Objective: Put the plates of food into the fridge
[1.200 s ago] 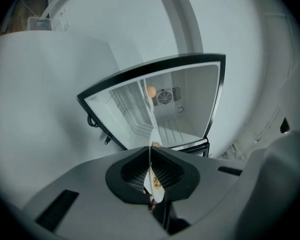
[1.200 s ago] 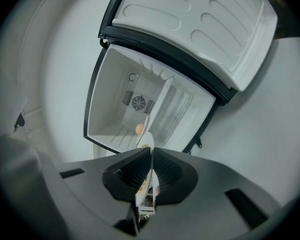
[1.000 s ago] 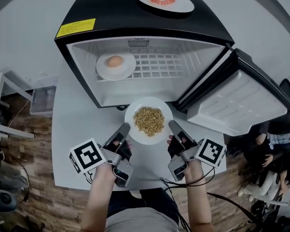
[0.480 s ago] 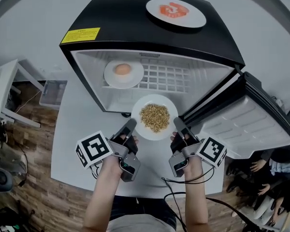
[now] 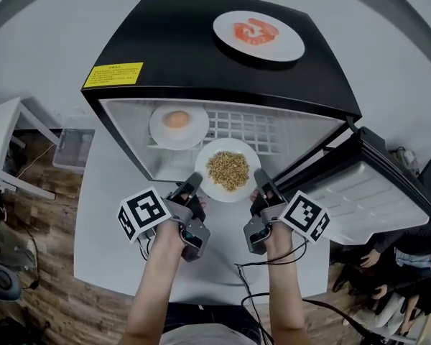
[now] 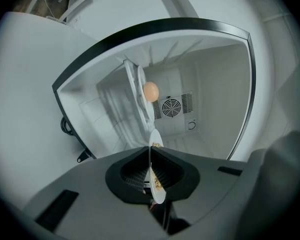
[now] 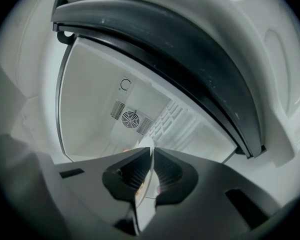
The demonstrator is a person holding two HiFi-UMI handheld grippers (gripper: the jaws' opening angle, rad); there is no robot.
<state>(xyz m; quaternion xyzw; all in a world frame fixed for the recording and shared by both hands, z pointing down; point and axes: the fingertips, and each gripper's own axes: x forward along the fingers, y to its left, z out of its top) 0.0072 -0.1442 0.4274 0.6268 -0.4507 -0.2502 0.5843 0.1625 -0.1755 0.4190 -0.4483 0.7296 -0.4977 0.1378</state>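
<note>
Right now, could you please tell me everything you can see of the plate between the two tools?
The plate is round, white, seemingly ceramic, with yellowish-brown grainy food heaped in its middle. It is held roughly level at the mouth of the open fridge, its rim pinched by the left tool and the right tool.

Showed a glossy black fridge (image 5: 187, 49) with smooth white plastic lining (image 6: 220, 99), a white wire shelf (image 5: 251, 128), glazed white plates (image 5: 253, 167), matt grey table (image 5: 108, 214), wood-plank floor (image 5: 29, 279).
</note>
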